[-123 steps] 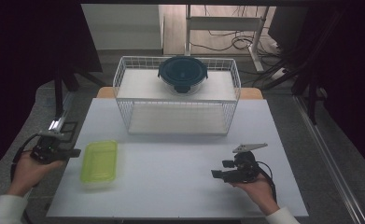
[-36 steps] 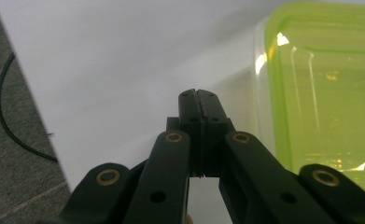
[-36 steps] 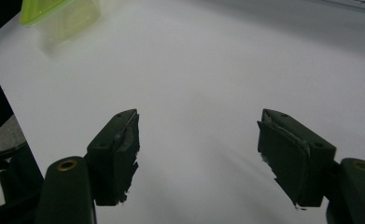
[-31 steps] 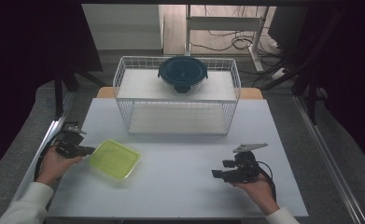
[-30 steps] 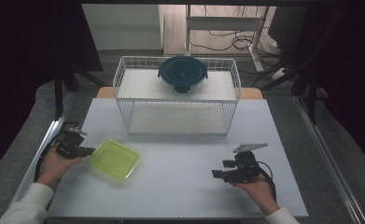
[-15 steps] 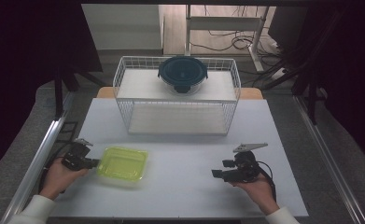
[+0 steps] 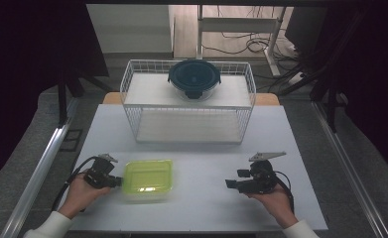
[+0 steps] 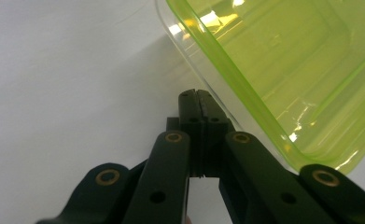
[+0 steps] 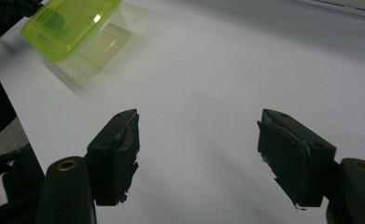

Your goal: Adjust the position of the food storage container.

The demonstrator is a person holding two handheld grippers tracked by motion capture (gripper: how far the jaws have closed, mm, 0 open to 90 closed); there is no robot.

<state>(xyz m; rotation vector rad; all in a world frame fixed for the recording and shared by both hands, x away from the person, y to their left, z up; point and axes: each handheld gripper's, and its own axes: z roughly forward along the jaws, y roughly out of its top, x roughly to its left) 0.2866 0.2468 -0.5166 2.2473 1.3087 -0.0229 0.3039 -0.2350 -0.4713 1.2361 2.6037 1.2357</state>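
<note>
My left claw (image 8: 196, 100), pressed together, pinches the clear rectangular plastic container with its lime-green lid (image 7: 147, 176) at nine o'clock; my right claw (image 9: 199, 154) stands spread, empty.

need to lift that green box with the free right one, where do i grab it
Grip the right edge of the green box, coming in level from the right with the right hand-held gripper. That rim sticks out and faces its open jaws; the left hand-held gripper sits at the opposite edge.

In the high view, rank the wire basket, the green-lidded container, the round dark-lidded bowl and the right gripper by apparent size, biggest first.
1. Wire basket
2. Round dark-lidded bowl and green-lidded container: look alike, and the bowl sits farther back, so unsure
3. Right gripper
</note>
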